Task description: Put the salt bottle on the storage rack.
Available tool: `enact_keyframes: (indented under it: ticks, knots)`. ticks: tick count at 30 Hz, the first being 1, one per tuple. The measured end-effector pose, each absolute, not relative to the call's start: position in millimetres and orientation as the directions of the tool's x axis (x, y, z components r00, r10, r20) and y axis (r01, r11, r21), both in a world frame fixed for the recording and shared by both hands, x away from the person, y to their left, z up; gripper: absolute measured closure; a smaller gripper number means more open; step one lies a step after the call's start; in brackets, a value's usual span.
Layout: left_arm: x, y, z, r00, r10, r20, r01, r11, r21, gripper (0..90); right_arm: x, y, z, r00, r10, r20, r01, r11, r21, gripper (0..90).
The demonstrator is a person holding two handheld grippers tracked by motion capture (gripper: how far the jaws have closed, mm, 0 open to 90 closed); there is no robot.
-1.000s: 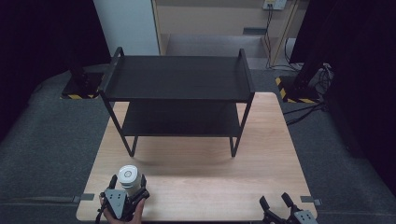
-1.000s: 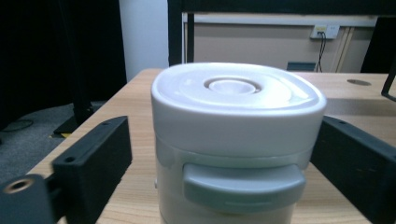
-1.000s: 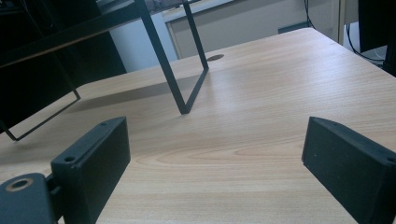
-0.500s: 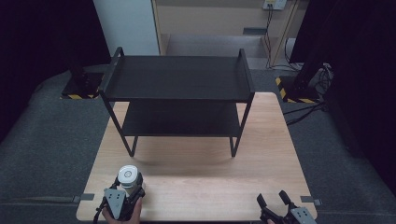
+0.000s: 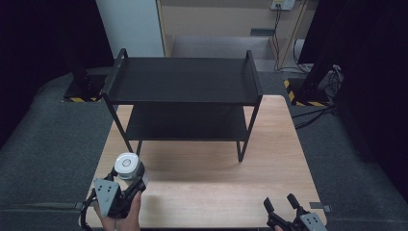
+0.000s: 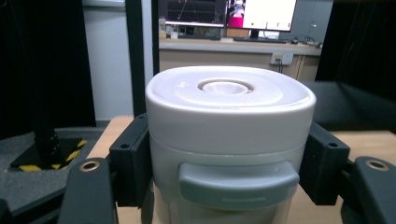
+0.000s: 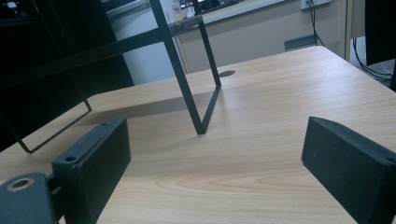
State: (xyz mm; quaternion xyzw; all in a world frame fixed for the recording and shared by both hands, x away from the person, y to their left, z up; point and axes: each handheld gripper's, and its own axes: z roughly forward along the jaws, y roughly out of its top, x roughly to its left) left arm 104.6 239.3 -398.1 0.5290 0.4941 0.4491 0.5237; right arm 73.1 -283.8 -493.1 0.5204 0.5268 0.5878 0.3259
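While no writing can be read on it, the smooth white rounded plastic canister (image 6: 229, 140) with its grey front tab is clamped by the left gripper (image 5: 126, 185) at the near left of the pale wooden table (image 5: 269, 183). A black two-tier metal rack (image 5: 185, 86) is seen farther back, and the right gripper (image 7: 215, 158) is held with jaws spread, grasping nothing, at the near right.

right tongs (image 7: 215, 168): spread wide; over table (image 7: 280, 116); rack leg (image 7: 205, 100) ahead

Showing a white canister (image 6: 229, 140) with a grey latch (image 6: 238, 179). Showing a black shelf rack (image 5: 185, 82) on a pale wood-grain table (image 5: 269, 173). Showing black gripper pads (image 7: 93, 163).
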Motion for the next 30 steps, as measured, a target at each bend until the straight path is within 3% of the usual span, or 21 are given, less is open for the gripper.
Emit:
enact_keyframes:
  ticks: [13,30]
  knots:
    - [145.6,214.3,-347.2,0.150,0.989,-0.012,0.034,0.007,0.999,30.6,74.4,-287.3,-486.1,-0.240,0.928,0.284,0.133,-0.258,0.957,8.4]
    - [217.0,194.1,-337.1,0.126,0.992,-0.007,0.076,-0.002,0.997,30.6,77.6,-292.9,-485.0,-0.226,0.930,0.291,0.122,-0.269,0.955,8.7]
